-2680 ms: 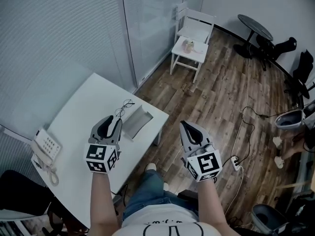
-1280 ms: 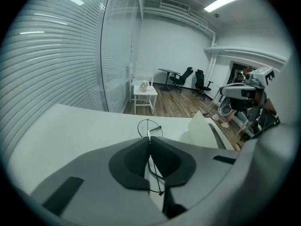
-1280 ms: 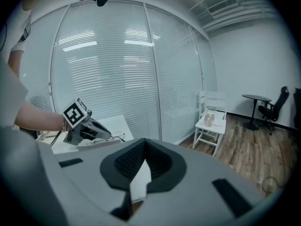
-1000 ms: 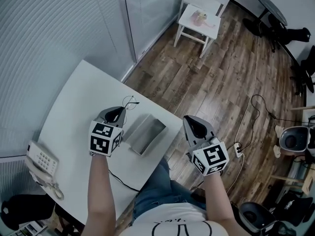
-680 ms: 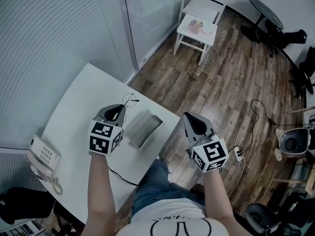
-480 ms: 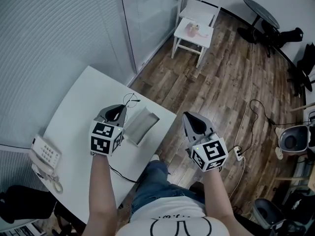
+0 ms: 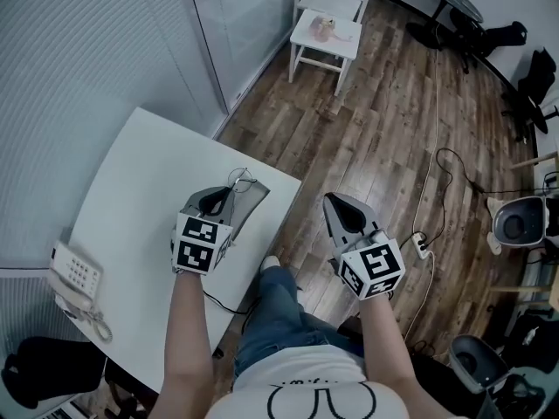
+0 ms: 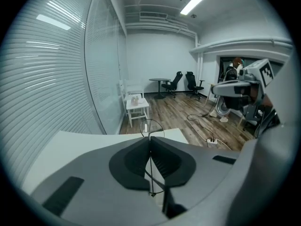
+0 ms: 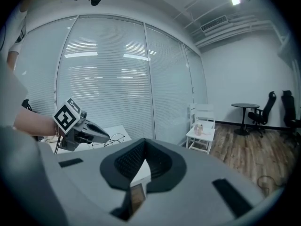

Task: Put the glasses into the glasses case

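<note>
Thin wire-framed glasses (image 7: 242, 180) hang from the tips of my left gripper (image 7: 230, 192), which is shut on the frame's wire. In the left gripper view the wire runs between the closed pads of the left gripper (image 8: 150, 138) and one lens (image 8: 151, 127) shows just beyond them. The grey open glasses case (image 7: 254, 195) lies near the corner of the white table (image 7: 131, 190), mostly hidden under that gripper. My right gripper (image 7: 332, 201) hovers over the wooden floor to the right of the table, shut and empty. The right gripper view shows the left gripper (image 9: 80, 126) with the glasses (image 9: 111, 139) above the table.
A white telephone (image 7: 74, 273) sits at the table's left edge, and a dark cable (image 7: 229, 305) runs off its near edge. A white chair (image 7: 325, 24) stands beyond the table by the glass wall. A power strip (image 7: 422, 244) and cords lie on the floor at right.
My left gripper has carried the glasses to the right, from beside the case to over it. The right gripper has stayed off the table's edge, shifting only a little.
</note>
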{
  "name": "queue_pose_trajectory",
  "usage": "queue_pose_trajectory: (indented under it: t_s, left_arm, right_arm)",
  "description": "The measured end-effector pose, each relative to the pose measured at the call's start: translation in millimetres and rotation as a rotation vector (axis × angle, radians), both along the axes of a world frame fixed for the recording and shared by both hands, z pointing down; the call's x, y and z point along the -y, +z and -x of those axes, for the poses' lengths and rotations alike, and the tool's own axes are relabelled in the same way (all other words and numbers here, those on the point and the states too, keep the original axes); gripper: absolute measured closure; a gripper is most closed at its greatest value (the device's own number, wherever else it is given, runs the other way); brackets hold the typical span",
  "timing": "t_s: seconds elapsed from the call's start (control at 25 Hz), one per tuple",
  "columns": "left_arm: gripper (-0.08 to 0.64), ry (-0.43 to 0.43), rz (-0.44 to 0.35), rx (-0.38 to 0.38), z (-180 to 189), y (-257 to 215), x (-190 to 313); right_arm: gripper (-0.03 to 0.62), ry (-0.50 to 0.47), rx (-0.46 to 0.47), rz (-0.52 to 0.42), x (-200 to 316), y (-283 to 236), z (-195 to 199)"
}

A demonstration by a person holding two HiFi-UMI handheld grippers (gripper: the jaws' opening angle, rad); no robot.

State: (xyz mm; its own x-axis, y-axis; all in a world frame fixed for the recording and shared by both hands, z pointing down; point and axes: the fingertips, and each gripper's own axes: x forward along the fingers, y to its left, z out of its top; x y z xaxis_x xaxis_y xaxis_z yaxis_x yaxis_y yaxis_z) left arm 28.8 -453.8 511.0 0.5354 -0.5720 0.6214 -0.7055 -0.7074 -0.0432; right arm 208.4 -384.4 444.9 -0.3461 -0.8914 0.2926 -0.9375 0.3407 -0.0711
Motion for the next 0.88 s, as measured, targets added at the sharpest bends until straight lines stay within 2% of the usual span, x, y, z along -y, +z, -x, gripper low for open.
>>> queue_pose_trajectory:
  t_s: [0.28,0.6,0.76,0.88]
  left_arm:
    - [0.538,0.037,-0.01,0.127,-16,43,-9]
    - [0.538,0.039,0.044,0.171,-20,79,-17]
    - [0.538,0.066,0.05,0.221,-23,86,-22]
    - [0.537,0.054,0.057,0.232,-23,86,-21]
  right_arm:
    - [0.581,0.014,0.001,0.062,-11,27,-1]
    - [0.582,0.044,-0.002,0.096,-19,41,-8]
    - [0.582,0.053,-0.005,0.102,-24,42,-10]
    - [0.581,0.054,-0.003,0.094,-24,39,-10]
